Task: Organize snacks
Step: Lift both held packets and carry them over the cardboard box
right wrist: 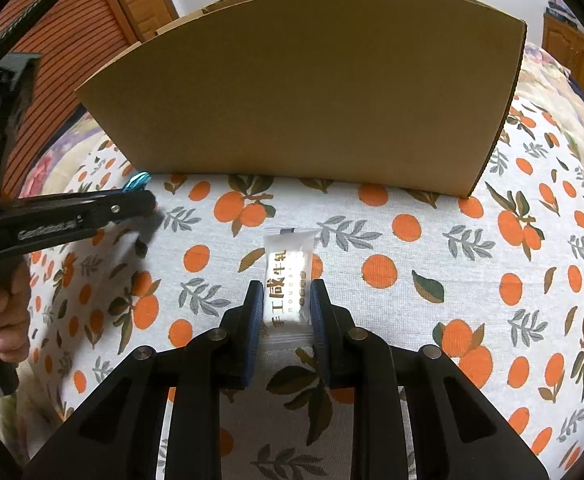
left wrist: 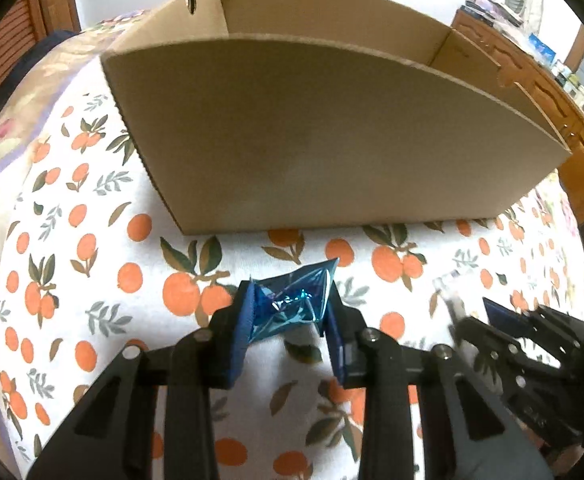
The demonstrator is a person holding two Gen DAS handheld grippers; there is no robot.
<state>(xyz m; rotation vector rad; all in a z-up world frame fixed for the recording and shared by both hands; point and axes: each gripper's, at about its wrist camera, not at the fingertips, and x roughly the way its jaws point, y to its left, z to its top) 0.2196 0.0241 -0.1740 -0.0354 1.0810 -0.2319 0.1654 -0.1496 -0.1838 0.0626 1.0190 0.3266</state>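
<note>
My left gripper (left wrist: 289, 308) is shut on a shiny blue candy wrapper (left wrist: 292, 300), held just above the orange-print cloth (left wrist: 91, 240) in front of an open cardboard box (left wrist: 332, 132). My right gripper (right wrist: 285, 304) is shut on a white nougat packet (right wrist: 287, 280) with gold characters, also before the box (right wrist: 312, 92). The right gripper (left wrist: 472, 312) shows blurred at the lower right of the left wrist view. The left gripper (right wrist: 143, 196) with the blue wrapper (right wrist: 137, 182) shows at the left of the right wrist view.
The box's inside is hidden by its tall near wall. A wooden headboard (left wrist: 552, 100) with shelves of small items stands behind on the right. A slatted wooden door (right wrist: 63, 52) is at the left. A floral bedspread (left wrist: 23, 100) lies under the cloth.
</note>
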